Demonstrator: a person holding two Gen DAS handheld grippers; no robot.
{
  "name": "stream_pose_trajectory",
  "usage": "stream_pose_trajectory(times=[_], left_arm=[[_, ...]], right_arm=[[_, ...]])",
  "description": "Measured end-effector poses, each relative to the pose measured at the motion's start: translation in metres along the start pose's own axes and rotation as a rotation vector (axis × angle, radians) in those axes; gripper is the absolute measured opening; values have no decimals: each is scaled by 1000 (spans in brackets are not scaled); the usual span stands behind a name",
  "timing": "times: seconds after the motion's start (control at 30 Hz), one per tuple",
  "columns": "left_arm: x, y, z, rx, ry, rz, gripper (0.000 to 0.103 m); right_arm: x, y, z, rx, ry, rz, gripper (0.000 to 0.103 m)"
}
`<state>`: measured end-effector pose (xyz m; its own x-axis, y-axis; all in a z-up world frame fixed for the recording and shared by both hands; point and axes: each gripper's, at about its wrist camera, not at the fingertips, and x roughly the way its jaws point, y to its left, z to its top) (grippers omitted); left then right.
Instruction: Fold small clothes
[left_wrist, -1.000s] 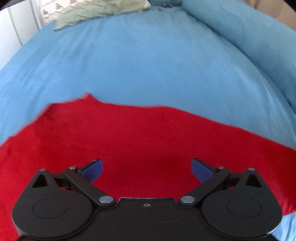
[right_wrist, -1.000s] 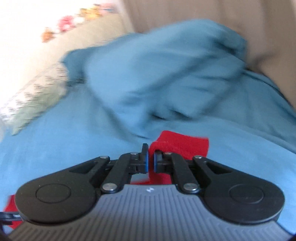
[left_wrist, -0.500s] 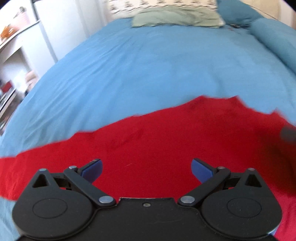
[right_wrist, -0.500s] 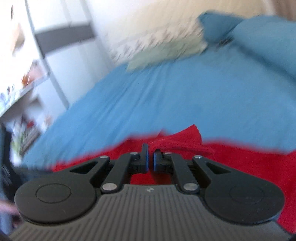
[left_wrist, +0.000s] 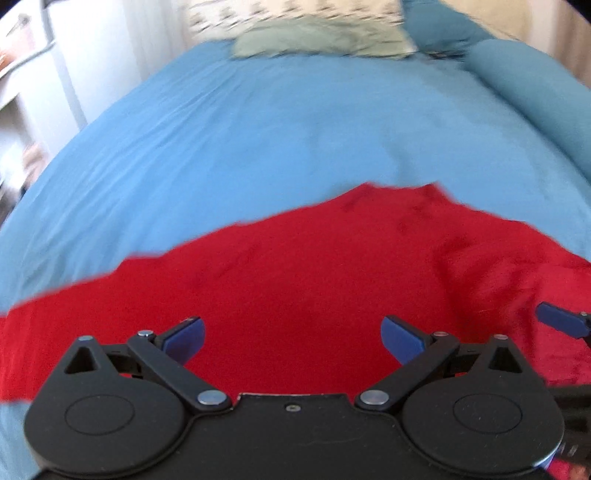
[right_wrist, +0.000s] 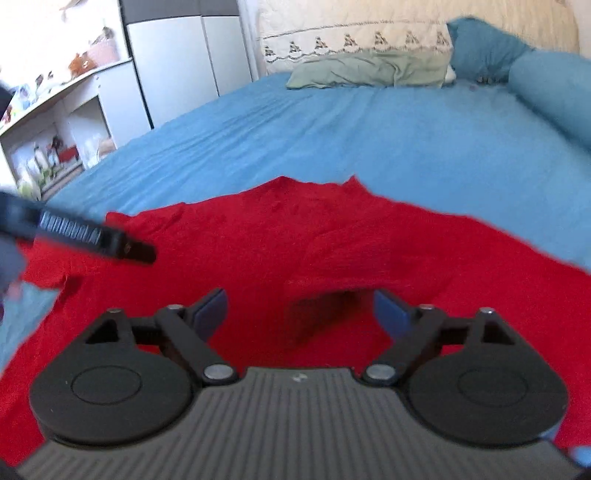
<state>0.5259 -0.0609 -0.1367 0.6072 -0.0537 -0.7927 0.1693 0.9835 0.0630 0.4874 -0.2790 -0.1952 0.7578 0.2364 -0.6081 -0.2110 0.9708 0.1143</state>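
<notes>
A red garment (left_wrist: 295, 280) lies spread on the blue bed sheet (left_wrist: 258, 129); it also shows in the right wrist view (right_wrist: 277, 240), where a folded-over sleeve or flap (right_wrist: 343, 258) lies just ahead of the fingers. My left gripper (left_wrist: 291, 336) is open and empty just above the garment. My right gripper (right_wrist: 299, 306) is open and empty over the garment. A blue fingertip of the right gripper (left_wrist: 561, 319) shows at the right edge of the left wrist view. The left gripper's body (right_wrist: 81, 232) shows at the left of the right wrist view.
A green pillow (right_wrist: 369, 70) and a cream embroidered pillow (right_wrist: 351, 37) lie at the head of the bed. A rolled blue duvet (right_wrist: 554, 88) runs along the right side. White shelves and a cupboard (right_wrist: 92, 92) stand left of the bed.
My right gripper has opened and let go of the red garment's part, which now lies folded over on the garment. Both views have swung toward the head of the bed.
</notes>
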Motion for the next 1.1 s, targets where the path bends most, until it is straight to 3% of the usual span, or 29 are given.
stream_pose_trajectory(times=[0.23, 0.3, 0.43, 0.6, 0.77, 0.9, 1.1], left_arm=[[-18, -97, 8, 339, -42, -192, 103], [-9, -122, 0, 412, -46, -210, 94], [16, -152, -14, 504, -32, -176, 64], [33, -161, -16, 502, -69, -143, 43], [45, -164, -9, 487, -62, -109, 11], [43, -155, 0, 418, -57, -116, 7], [0, -108, 29, 213, -194, -69, 7]], right_arm=[[-67, -39, -22, -24, 57, -131, 103], [-84, -51, -31, -14, 64, -155, 103], [-105, -65, -51, 13, 86, -194, 103], [-111, -79, -71, 122, 108, -189, 103], [-107, -84, -83, 206, 118, -212, 103], [-105, -84, -79, 234, 117, -229, 103], [-99, -85, -62, 292, 112, -241, 103]])
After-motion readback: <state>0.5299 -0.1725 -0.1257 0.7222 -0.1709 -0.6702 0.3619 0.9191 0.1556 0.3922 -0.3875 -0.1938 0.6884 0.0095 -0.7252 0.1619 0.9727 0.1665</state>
